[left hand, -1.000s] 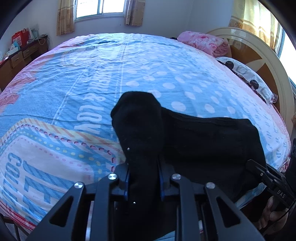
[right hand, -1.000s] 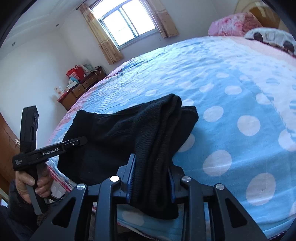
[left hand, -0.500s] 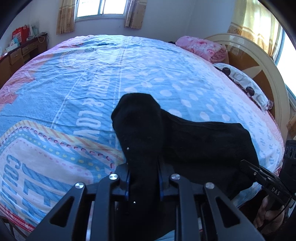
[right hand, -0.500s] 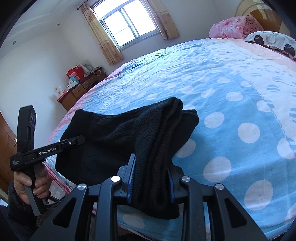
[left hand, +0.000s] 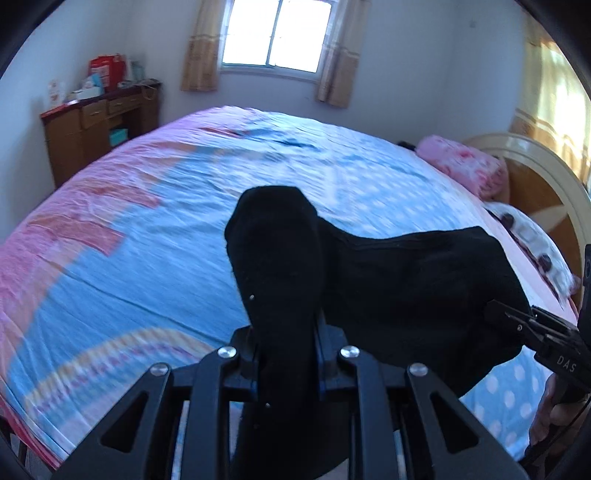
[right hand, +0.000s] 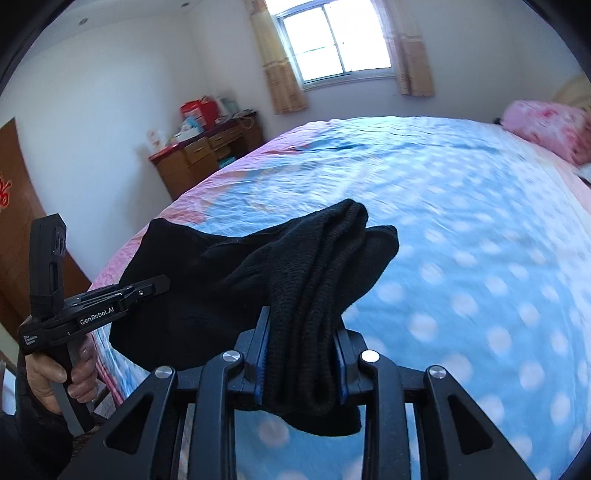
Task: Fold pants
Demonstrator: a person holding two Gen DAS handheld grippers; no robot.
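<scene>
walls: white | window (left hand: 275,35): bright, tan curtains | wooden dresser (left hand: 98,127): left corner | bed (left hand: 155,236): blue-pink polka-dot sheet

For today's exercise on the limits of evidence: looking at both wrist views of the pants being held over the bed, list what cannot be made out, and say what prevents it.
- Left gripper fingertips, left wrist view: wrapped in the black pants.
- Right gripper pads, right wrist view: mostly covered by bunched fabric.
- Pants' lower part: cut off by the bottom edge in both views.
- Bedsheet lettering: motion-blurred.
- Items on the dresser: too small.
</scene>
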